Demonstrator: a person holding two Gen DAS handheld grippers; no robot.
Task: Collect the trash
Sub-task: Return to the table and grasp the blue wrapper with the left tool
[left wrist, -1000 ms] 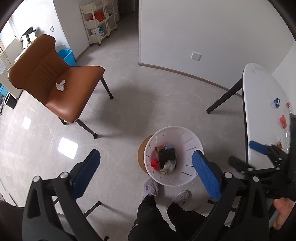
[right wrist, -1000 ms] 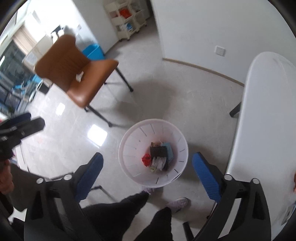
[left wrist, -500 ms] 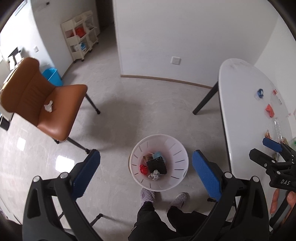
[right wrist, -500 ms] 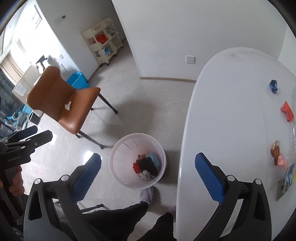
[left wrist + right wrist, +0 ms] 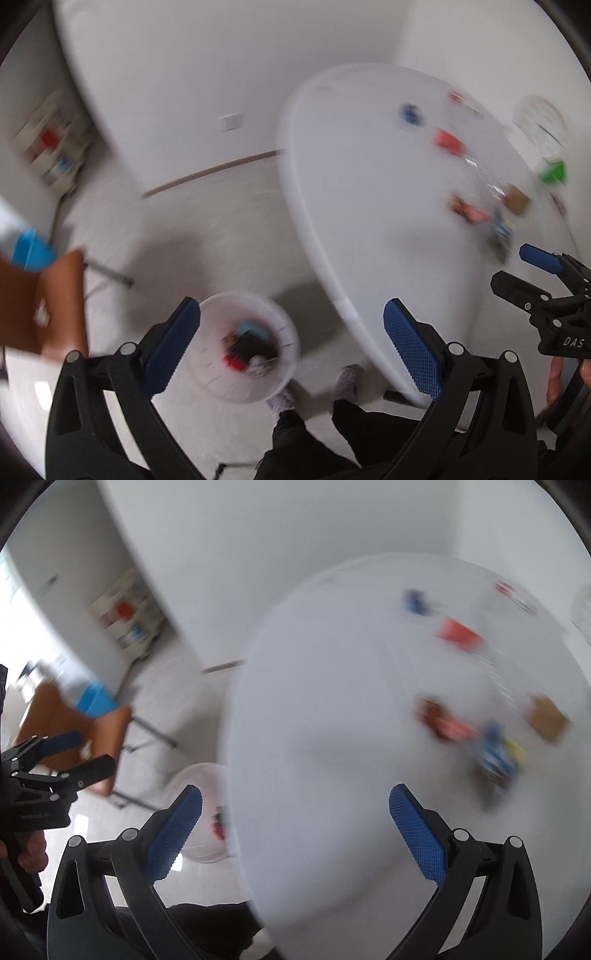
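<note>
The round white plastic waste basket (image 5: pixel 248 345) stands on the floor just left of the white oval surface (image 5: pixel 369 206), holding several pieces of trash. The person's feet (image 5: pixel 314 387) are on the floor right beside the basket, near the surface's edge. Left of the basket stands the brown leather chair (image 5: pixel 37 302), and behind the chair a blue bin (image 5: pixel 31 251). A white shelf trolley (image 5: pixel 51 144) stands farther back by the wall. Scattered on the surface's far right part lie a small blue scrap (image 5: pixel 415 600), a red wrapper (image 5: pixel 458 631), a brown-and-red wrapper (image 5: pixel 443 720), a brown cardboard piece (image 5: pixel 546 718) and a blue-and-yellow packet (image 5: pixel 496 755); blur hides finer detail.
</note>
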